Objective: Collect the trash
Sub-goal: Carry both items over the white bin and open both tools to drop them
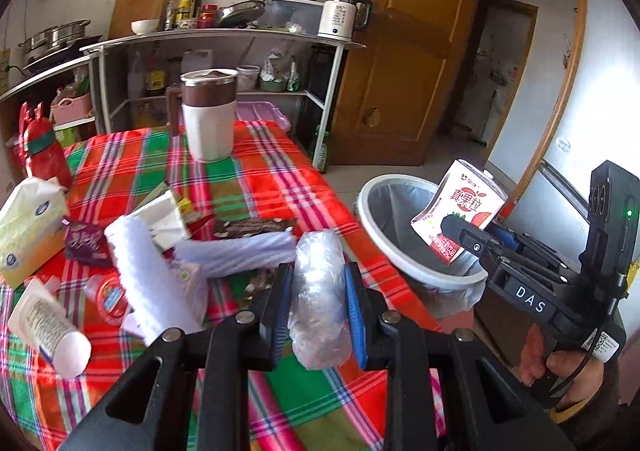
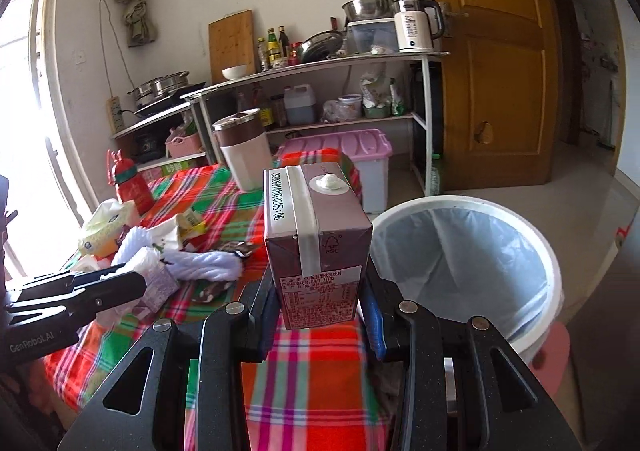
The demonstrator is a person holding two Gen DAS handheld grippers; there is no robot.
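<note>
So the carry step is on: crumpled plastic wrap (image 1: 318, 299) is clamped in the left gripper (image 1: 318, 311) at lower centre, the drink carton (image 2: 316, 247) is gripped by the right gripper (image 2: 320, 315), and next both need releasing over the lined bin (image 2: 464, 207) at right.

I am in a home kitchen. Behind my table with its red-and-green plaid cloth (image 2: 304, 355) stands a white metal shelf rack (image 2: 424, 91) bearing a white electric kettle (image 2: 414, 27), steel bowl (image 2: 368, 7), oil bottles (image 2: 274, 47), probably sauces below. Left of the rack, a steel steamer pot (image 2: 160, 89); right, a wooden door (image 2: 504, 63).
</note>
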